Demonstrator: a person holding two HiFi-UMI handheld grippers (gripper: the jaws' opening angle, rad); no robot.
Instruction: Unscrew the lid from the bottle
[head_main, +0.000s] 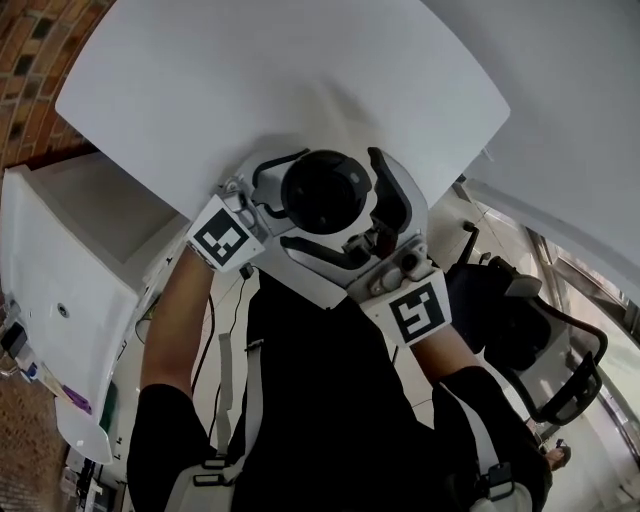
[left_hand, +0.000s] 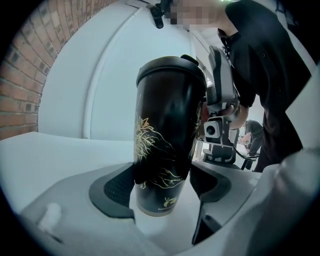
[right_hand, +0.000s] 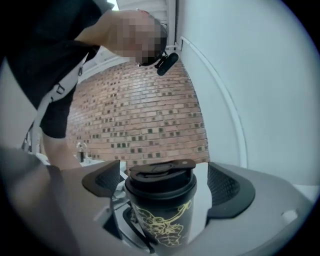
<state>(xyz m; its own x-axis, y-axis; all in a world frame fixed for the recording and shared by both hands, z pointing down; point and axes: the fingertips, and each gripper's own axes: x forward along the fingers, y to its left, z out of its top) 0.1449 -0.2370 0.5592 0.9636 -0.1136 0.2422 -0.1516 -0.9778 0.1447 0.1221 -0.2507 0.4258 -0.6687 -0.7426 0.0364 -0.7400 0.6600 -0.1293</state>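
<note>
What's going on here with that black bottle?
A person works with a hand-held gripper in each hand. The left gripper clamps the body of a black bottle with a gold drawing, held up in the air. The right gripper is at the lid, its jaws open on either side, not touching it. The lid is on the bottle, not yet unscrewed.

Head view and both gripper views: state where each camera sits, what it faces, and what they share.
Head view: on the person's head, looking steeply down onto the lid; forearms and torso show.
Left gripper view: rides the left gripper, jaws closed on the bottle; torso at right.
Right gripper view: rides the right gripper, open jaws around the lid, brick wall behind; arm at left.
Shared: the bottle.
</note>
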